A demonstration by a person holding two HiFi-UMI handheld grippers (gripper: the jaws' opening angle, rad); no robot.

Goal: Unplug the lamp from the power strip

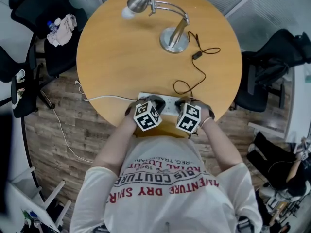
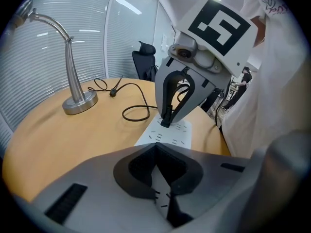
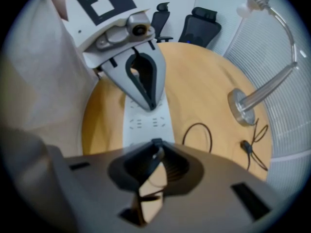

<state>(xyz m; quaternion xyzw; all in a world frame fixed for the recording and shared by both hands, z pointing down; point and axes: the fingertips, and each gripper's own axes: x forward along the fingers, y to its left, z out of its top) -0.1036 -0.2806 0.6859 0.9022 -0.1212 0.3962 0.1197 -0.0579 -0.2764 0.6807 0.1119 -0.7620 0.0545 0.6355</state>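
Two grippers meet over the white rectangular power strip (image 1: 167, 104) at the near edge of the round wooden counter (image 1: 121, 57). The right gripper (image 2: 167, 115) has its jaws clenched on the black plug (image 3: 155, 143) seated in the strip. The left gripper (image 3: 148, 103), jaws pressed together, rests its tips on the strip just beside. The thin black cord (image 1: 194, 76) loops to the silver metal desk lamp (image 1: 174, 39) at the far side.

Even bright light, fisheye-warped edges

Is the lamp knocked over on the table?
No, the desk lamp stands upright on its round base on the round wooden table.
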